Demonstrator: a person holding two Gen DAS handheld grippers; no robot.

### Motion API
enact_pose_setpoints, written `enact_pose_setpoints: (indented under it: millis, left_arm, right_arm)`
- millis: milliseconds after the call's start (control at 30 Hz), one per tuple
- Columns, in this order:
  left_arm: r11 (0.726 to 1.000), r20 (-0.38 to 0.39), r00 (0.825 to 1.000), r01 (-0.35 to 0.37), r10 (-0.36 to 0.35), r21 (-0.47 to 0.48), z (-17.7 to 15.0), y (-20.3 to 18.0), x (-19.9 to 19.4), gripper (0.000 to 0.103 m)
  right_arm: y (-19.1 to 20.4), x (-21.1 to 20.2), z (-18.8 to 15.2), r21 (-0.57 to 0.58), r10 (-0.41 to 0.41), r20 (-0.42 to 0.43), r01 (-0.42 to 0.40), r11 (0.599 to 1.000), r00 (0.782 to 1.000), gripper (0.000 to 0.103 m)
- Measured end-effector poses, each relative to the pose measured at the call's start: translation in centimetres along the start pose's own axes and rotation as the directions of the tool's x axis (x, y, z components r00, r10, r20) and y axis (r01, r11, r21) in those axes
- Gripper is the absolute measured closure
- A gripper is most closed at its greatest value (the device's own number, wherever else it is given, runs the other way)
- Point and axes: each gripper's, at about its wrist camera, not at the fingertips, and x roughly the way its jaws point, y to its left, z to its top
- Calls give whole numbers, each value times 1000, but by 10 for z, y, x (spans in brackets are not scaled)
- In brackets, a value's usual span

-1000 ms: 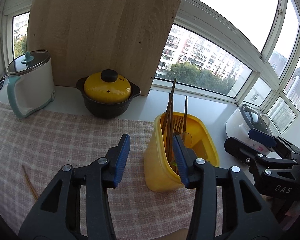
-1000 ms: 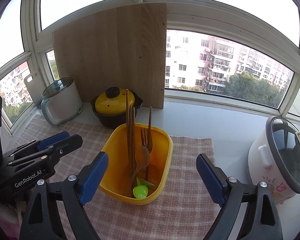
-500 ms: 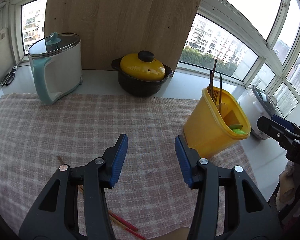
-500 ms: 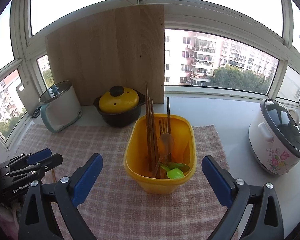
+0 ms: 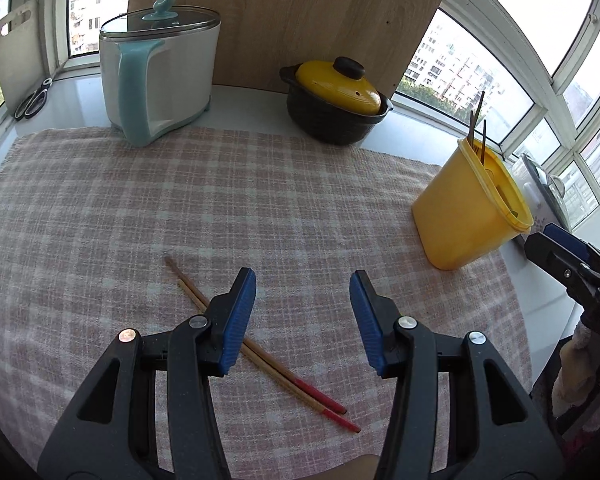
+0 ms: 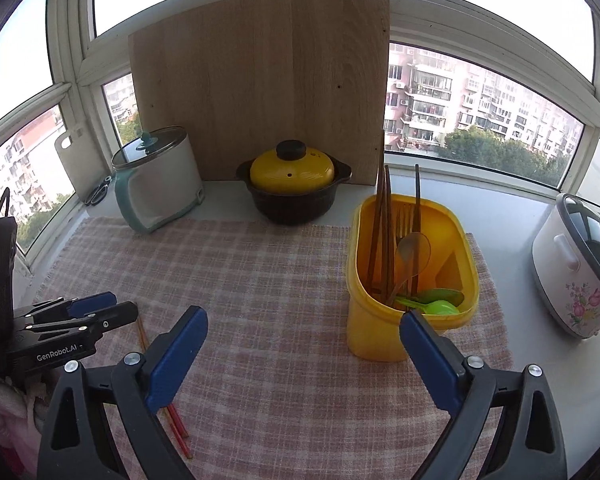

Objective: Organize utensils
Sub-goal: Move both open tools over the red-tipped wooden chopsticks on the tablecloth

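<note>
Gaping empty, left tool (image 5: 302, 316) over two chopsticks (image 5: 260, 354), right tool (image 6: 302, 360) wide, empty, one bin (image 6: 374, 332)

The left gripper's blue finger (image 5: 238, 316) hides the middle of the chopsticks (image 5: 292, 376) in the lower centre of the left view. In the right view, a blue finger (image 6: 176, 356) covers their middle too. The rice cooker (image 6: 576, 272) is cut by the right edge.
</note>
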Motion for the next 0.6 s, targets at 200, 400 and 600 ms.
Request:
enact_pose_setpoints:
  millis: [200,400,600]
  left_arm:
    - [999,-60,998,-3,1,-33,-14,16,8,53]
    - [998,-88,996,-4,-2,-63,-25,23,12,53]
    - [996,-114,993,-16,6,-87,-34,32,15,53]
  right_arm:
    - [16,18,-11,-33,20,-62,-22,999,998,16]
    - [20,31,-18,-48,65,-108,-70,996,992,19]
    - [30,54,-32,-83,168,-215,-190,978,962,24]
